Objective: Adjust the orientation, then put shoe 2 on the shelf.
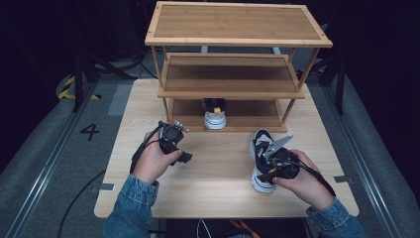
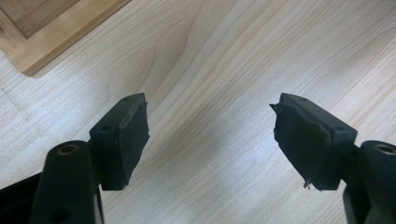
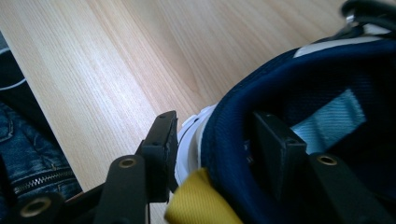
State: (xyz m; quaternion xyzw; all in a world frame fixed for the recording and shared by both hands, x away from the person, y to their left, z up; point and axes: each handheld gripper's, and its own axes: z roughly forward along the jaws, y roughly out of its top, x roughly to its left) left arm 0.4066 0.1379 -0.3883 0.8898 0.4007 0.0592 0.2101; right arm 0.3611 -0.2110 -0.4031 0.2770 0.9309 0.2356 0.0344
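Right gripper point(image 3: 212, 140) straddles the padded navy sneaker point(image 1: 260, 148) collar, not pinching; left gripper point(image 2: 210, 135) gapes over pale woodgrain.

One overhead camera and two close ones riding on the tools.

From above the person's side we look forward and down over the whole table point(image 1: 218, 191) to the wooden shelf point(image 1: 237, 25). The left tool view sits very near the bare tabletop, catching a shelf corner point(image 2: 51, 32). The right tool view looks closely into the shoe point(image 3: 299, 93), which we also see from above point(image 1: 258, 148).
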